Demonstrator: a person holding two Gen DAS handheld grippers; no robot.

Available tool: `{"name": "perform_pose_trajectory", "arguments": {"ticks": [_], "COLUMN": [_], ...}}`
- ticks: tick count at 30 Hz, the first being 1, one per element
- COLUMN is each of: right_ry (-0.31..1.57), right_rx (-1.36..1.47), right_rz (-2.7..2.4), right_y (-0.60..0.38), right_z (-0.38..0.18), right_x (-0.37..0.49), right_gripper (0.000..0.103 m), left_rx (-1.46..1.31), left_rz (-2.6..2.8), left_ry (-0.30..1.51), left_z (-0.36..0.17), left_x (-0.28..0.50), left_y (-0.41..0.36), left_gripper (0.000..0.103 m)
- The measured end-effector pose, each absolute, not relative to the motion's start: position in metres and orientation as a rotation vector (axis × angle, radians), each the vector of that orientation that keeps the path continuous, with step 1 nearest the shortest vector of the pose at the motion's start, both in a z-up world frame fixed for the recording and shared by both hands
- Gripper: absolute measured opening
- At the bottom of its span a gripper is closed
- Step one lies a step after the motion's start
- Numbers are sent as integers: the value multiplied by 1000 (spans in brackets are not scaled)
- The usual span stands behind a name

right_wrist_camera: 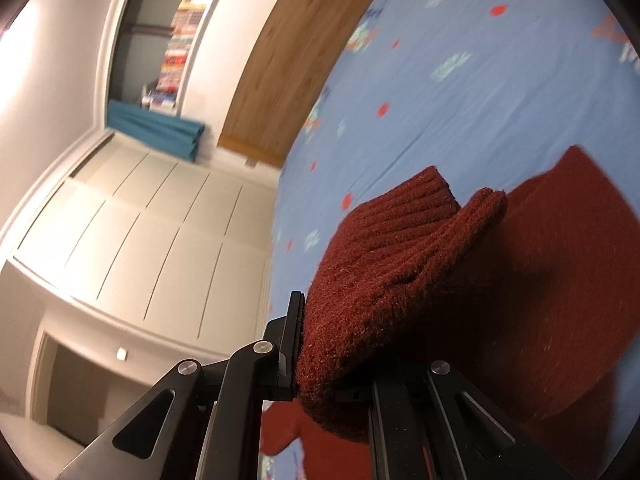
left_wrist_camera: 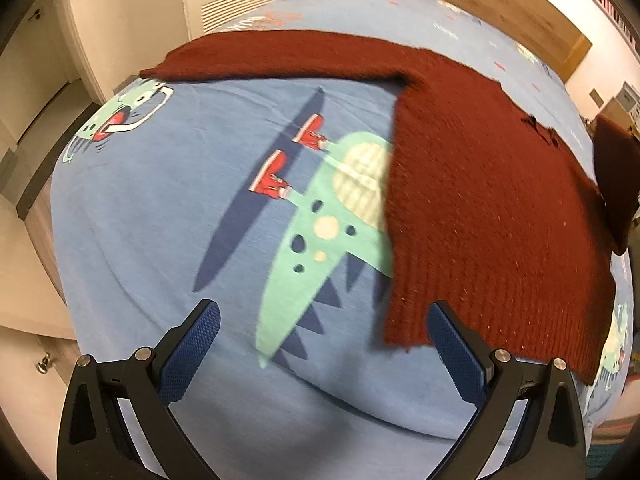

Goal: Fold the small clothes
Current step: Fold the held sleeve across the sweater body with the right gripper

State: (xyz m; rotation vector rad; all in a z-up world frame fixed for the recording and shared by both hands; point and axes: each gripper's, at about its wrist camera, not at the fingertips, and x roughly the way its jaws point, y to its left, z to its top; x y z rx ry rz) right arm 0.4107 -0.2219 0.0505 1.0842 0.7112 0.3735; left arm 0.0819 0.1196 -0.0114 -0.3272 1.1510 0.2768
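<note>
We see the bed (left_wrist_camera: 168, 208) first, under a blue sheet printed with green cartoon monsters, and it fills most of both views. On it lies the dark red knitted sweater (left_wrist_camera: 492, 216), its body spread flat toward the right side of the left wrist view, one sleeve stretched across the far side of the sheet. Behind the bed stand a wooden headboard (left_wrist_camera: 492, 4), pale cupboard doors (right_wrist_camera: 132, 216) and a shelf of books (right_wrist_camera: 180, 44), with a teal cloth (right_wrist_camera: 156, 130) below the books. Our left gripper (left_wrist_camera: 324, 344) hangs over the sheet with its blue fingers (left_wrist_camera: 190, 354) wide apart, nothing between them; the sweater's lower hem lies just beside the right-hand one. Our right gripper (right_wrist_camera: 320, 344) has its fingers clamped on a ribbed cuff of the sweater, lifted off the bed. The bunched knit hides one finger, and motion blur smears the edges.
</note>
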Motion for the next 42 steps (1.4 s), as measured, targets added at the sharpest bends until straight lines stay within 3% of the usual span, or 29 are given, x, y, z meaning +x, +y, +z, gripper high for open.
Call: {"name": "perform_pose_trajectory", "arguments": {"ticks": [18,34,37,39,42], "right_ry": [902,1120,1126,1136,1143], "right_rx": [985,523,479,451,409], "right_rz": [521,482,499,510,518], "right_y": [-62,18,30,42,54], "right_z": [9,-47,-48,-49,-48], "right_x": [466,447,441,444,442], "right_gripper": [11,14,22,34,39], "left_rx": [-450,-460,-461,-457,-463], "left_rz": [342,307,302,307,311], "left_ry": [1106,1124,1120,1115,1110], "left_z": [-19,-30,-28,-27,-25], "left_x": [73,78,78,77,77], "left_y": [161,156,155,155,157], "left_gripper": [101,101,101,101,101]}}
